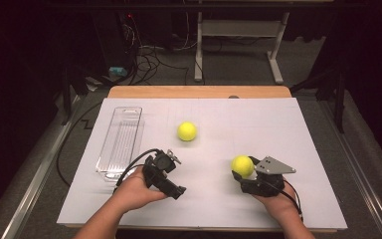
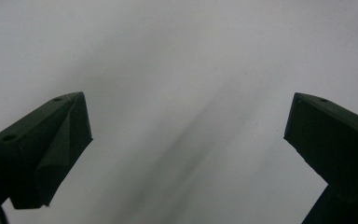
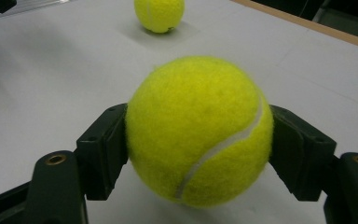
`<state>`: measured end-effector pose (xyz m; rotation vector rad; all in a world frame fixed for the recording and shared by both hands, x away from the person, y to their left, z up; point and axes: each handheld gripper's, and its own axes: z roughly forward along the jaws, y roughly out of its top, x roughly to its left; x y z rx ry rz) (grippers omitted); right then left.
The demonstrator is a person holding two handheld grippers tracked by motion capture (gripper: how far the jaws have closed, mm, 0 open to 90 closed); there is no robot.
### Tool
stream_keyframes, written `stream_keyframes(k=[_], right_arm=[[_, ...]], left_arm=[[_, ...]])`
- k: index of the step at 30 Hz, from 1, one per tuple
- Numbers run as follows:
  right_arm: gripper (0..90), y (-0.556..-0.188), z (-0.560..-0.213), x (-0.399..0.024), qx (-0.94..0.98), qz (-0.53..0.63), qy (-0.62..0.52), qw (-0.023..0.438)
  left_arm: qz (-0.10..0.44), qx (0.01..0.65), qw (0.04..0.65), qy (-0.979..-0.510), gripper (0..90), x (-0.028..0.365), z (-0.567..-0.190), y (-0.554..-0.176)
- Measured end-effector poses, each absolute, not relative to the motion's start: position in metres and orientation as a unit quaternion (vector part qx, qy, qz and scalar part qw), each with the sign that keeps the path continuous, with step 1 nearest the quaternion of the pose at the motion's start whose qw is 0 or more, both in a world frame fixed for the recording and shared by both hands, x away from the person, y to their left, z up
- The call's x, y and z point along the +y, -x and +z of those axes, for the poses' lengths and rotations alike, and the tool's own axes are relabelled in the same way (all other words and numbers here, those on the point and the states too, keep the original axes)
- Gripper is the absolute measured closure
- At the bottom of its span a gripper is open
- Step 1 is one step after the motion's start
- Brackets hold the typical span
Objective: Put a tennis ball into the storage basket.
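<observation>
The right gripper (image 3: 198,140) had its fingers (image 3: 103,149) clamped on the tennis ball (image 3: 199,130), which could squirt forward from between them, while the left gripper (image 2: 186,140) gaped empty.

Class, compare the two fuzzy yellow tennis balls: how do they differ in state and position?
The near tennis ball is clamped between the right gripper jaws; the far tennis ball lies free on the white table sheet. The near one sits by the person's right hand, the far one mid-table. Both are fuzzy, yellow and round.

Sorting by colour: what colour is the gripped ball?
Yellow-green tennis ball with a pale seam; right gripper view.
</observation>
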<state>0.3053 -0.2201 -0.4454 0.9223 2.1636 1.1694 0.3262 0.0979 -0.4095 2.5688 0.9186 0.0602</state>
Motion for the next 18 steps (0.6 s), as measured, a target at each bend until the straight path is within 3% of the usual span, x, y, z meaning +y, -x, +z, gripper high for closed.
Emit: stream_keyframes(k=[5, 9, 18], right_arm=[[27.4, -0.311, -0.443, -0.211, 0.796, 0.434, -0.334, 0.258], [27.4, -0.317, -0.441, -0.203, 0.793, 0.444, -0.331, 0.254], [27.4, -0.325, -0.449, -0.174, 0.799, 0.456, -0.311, 0.238]], left_arm=[[0.038, 0.344, 0.191, -0.919, 1.5, 0.098, -0.396, -0.329], [0.008, 0.366, 0.209, -0.907, 1.5, 0.102, -0.385, -0.334], [-0.03, 0.375, 0.186, -0.908, 1.2, 0.094, -0.369, -0.346]])
